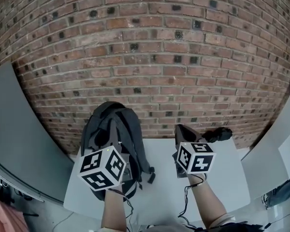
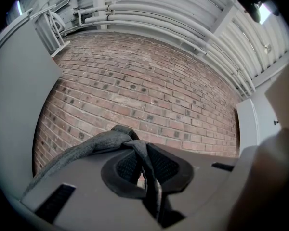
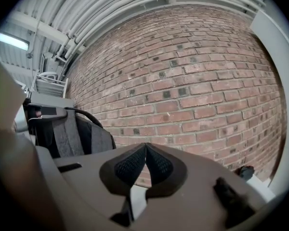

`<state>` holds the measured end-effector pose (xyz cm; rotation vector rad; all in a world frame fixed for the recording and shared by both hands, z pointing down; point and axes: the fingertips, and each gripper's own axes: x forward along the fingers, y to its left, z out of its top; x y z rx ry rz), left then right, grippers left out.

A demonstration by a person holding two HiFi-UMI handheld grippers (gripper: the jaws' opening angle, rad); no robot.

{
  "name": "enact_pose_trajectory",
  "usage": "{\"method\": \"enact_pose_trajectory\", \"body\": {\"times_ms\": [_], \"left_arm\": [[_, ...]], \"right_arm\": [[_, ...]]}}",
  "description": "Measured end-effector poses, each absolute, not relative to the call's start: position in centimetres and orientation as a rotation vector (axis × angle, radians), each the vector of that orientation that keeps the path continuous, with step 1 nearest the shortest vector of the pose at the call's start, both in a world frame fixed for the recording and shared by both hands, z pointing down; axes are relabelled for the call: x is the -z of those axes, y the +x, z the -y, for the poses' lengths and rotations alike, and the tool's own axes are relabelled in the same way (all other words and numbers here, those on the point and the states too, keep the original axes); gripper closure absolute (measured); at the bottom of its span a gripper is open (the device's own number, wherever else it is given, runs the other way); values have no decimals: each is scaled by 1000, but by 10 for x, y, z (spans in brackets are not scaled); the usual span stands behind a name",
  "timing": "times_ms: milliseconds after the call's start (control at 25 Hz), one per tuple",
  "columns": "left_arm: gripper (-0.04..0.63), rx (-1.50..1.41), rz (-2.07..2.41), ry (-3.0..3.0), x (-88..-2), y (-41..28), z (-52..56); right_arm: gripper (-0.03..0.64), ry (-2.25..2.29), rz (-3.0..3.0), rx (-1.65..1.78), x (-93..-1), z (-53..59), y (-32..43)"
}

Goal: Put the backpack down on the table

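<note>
Left gripper (image 2: 143, 171) clamps strap (image 2: 86, 148) to steady backpack (image 1: 113, 124), seemingly down on table (image 1: 164, 190), w/ right gripper (image 3: 145, 163) closed, empty.

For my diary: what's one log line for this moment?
left gripper: shut on backpack strap | right gripper: shut, empty | backpack: upright at table left side

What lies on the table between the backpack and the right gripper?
Nothing. In the head view, only bare table separates the backpack from the right gripper.
</note>
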<state>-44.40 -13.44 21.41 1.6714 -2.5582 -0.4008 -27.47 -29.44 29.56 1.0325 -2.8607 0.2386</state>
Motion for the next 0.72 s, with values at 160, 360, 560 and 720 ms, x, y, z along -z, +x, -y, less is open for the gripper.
{"method": "enact_pose_trajectory", "body": {"times_ms": [160, 360, 560, 720], "left_arm": [[557, 412, 2573, 1643, -219, -454, 141], [557, 379, 2567, 1656, -232, -447, 159], [555, 374, 2609, 1657, -245, -435, 161], [554, 355, 2589, 1672, -252, -422, 164]], "right_arm": [[586, 1037, 2845, -260, -304, 304, -271], [586, 1019, 2809, -265, -319, 312, -272], [586, 972, 2780, -292, -341, 313, -270], [586, 963, 2768, -323, -353, 315, -266]]}}
